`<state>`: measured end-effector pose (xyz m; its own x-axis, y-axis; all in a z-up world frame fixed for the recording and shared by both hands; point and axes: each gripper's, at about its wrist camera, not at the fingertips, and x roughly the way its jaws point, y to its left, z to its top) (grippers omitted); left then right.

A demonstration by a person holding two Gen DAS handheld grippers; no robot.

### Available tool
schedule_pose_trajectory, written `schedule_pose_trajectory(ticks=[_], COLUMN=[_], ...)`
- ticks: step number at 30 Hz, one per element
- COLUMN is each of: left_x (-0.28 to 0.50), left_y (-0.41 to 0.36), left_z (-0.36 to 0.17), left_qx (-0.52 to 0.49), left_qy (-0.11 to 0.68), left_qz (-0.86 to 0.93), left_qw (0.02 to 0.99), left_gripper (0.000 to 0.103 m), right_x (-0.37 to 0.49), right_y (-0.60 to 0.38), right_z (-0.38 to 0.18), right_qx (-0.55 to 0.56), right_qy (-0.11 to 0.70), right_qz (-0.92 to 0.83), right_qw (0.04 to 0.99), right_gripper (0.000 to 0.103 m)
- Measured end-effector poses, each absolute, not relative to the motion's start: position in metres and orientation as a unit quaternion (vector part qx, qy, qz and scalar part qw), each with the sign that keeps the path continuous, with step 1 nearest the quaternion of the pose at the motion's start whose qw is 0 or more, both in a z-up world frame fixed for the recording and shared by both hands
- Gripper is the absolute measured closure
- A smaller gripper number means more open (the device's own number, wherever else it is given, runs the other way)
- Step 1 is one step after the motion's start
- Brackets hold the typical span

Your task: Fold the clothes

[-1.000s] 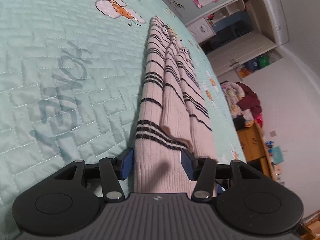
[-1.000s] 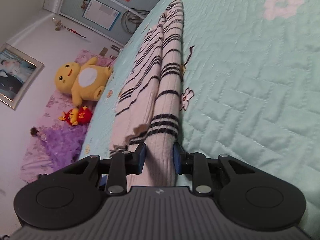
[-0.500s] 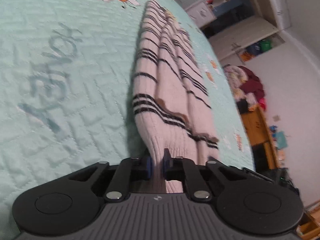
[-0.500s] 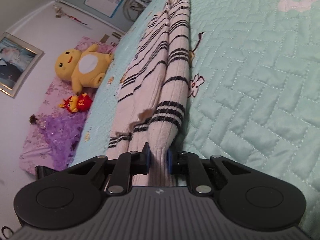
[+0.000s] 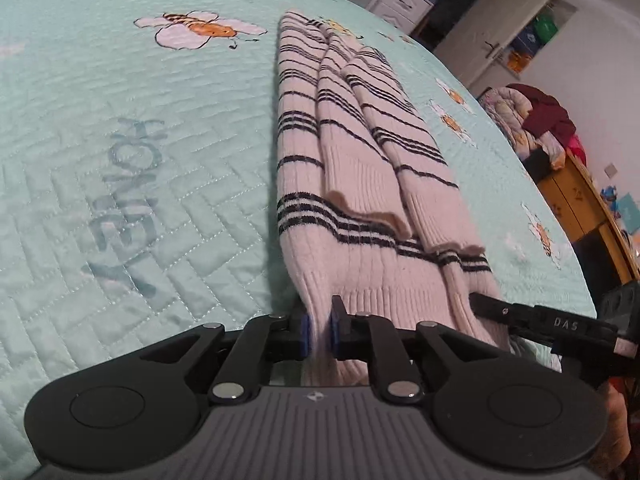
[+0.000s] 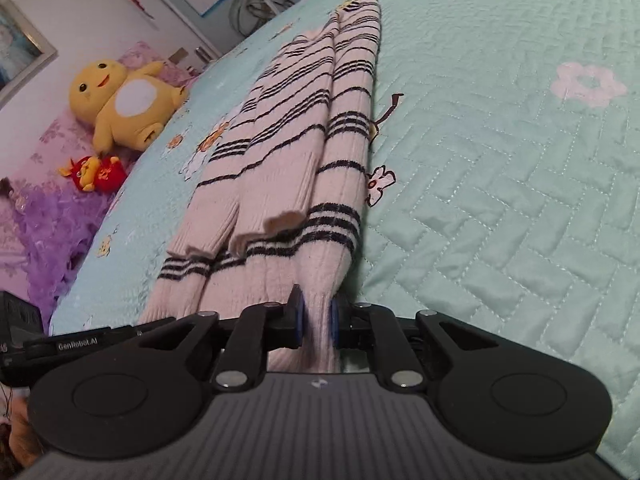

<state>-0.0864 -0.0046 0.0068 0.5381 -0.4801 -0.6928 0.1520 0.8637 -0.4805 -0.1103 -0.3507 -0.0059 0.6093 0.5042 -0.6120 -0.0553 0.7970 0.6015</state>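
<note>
Left wrist view first: the left hand-held gripper [image 5: 319,330] is clamped on the near hem of the striped sweater [image 5: 356,168], the blue pads pinching a bunched bit of ribbed knit at the sweater's left corner. Log-wise its jaws have just eased a touch wider, but the cloth is plainly squeezed between them. Off to the right in the same shot you can see the black finger of the right hand-held gripper [image 5: 520,314] poking in at the other corner of the hem.

Right wrist view tells the same story from the other side: the right hand-held gripper [image 6: 316,320] is pinched on the hem corner nearest the open bedspread, knit gathered tight between the pads, with a bit of the other gripper's body at the lower left edge.

The sweater itself is cream with thin black stripes, folded long and narrow, sleeves laid on top so the cuffs flop near the hem. It stretches away from both grippers across the bed [image 5: 132,168], lying on a mint quilted bedspread with bee and flower prints. The gripped end looks pulled up off the quilt a little.

Further out, a yellow plush toy [image 6: 120,104] and a small red plush [image 6: 94,172] sit on a purple cover beside the bed, and a wooden cabinet [image 5: 580,204] with a clothes pile on it stands on the other side.
</note>
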Motion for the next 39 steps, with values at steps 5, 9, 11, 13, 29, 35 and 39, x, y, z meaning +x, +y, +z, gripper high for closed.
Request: schedule_pose_trajectory(ticks=[5, 9, 11, 13, 29, 35, 39], left_x=[-0.093, -0.098, -0.088, -0.076, -0.021, 0.006, 0.040], left_y=[0.004, 0.010, 0.005, -0.003, -0.033, -0.047, -0.067], left_z=[0.019, 0.042, 0.055, 0.066, 0.032, 0.063, 0.078], left_qx=[-0.197, -0.204, -0.218, -0.221, -0.173, -0.161, -0.136], left_qy=[0.448, 0.404, 0.380, 0.361, 0.402, 0.393, 0.387], left_qz=[-0.170, -0.160, -0.181, -0.203, -0.208, -0.185, -0.158], left_qw=[0.855, 0.877, 0.880, 0.883, 0.875, 0.886, 0.898], left_gripper=[0.080, 0.079, 0.079, 0.079, 0.081, 0.076, 0.069], right_x=[-0.116, -0.117, -0.107, -0.094, -0.052, -0.028, 0.003], right_y=[-0.367, -0.380, -0.380, -0.376, -0.370, -0.368, -0.355], right_z=[0.004, 0.020, 0.024, 0.026, -0.006, 0.022, 0.034], right_qx=[0.316, 0.333, 0.348, 0.360, 0.382, 0.366, 0.316], right_qy=[0.385, 0.337, 0.329, 0.328, 0.364, 0.338, 0.342], right_qz=[0.161, 0.152, 0.172, 0.189, 0.201, 0.224, 0.214], right_qw=[0.852, 0.867, 0.861, 0.853, 0.825, 0.838, 0.859], right_gripper=[0.078, 0.078, 0.078, 0.079, 0.098, 0.098, 0.098])
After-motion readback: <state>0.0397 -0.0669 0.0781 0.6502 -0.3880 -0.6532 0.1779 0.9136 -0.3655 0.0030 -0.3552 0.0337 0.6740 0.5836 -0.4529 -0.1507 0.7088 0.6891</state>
